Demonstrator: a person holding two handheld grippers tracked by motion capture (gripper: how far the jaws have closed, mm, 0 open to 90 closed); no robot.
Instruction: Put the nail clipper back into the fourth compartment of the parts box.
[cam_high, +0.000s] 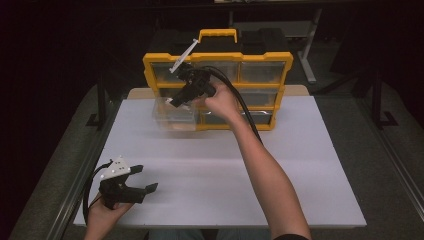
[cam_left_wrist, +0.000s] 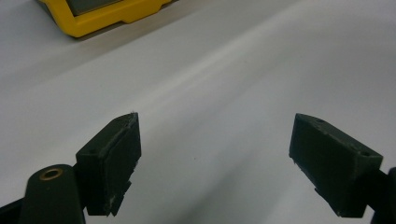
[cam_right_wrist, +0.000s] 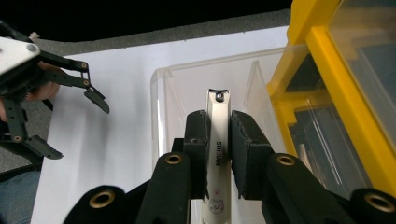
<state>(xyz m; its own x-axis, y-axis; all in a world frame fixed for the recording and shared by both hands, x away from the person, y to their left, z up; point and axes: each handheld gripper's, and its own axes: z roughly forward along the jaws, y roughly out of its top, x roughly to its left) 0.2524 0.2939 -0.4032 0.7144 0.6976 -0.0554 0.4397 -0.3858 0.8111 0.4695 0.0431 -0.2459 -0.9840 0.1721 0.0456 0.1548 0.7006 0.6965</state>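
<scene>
Dark surroundings frame a white table (cam_high: 225, 170) in the high view, where a yellow organiser case (cam_high: 218, 90) with clear drawers stands upright at the far side. One clear drawer (cam_high: 175, 116) is pulled out at the lower left of the case. The right gripper (cam_high: 175, 101) hangs tilted down just above that drawer. Near the front left corner of the table, the left gripper (cam_high: 144, 186) rests in the person's hand, well apart from the case.

Seen from the left gripper view, its jaws stand wide apart with nothing between them, bare tabletop beneath and a corner of the yellow case far off.

Along the right gripper view, the jaws are clamped on a nail clipper (cam_right_wrist: 217, 149), a slim cream-coloured metal piece held by its long flat sides, its cutting end pointing down into the open drawer. It is judged light, stiff and rather slick, so a squeeze across the flat mid-body, as here, seems the surest hold; a grip near either end could let it pivot.
</scene>
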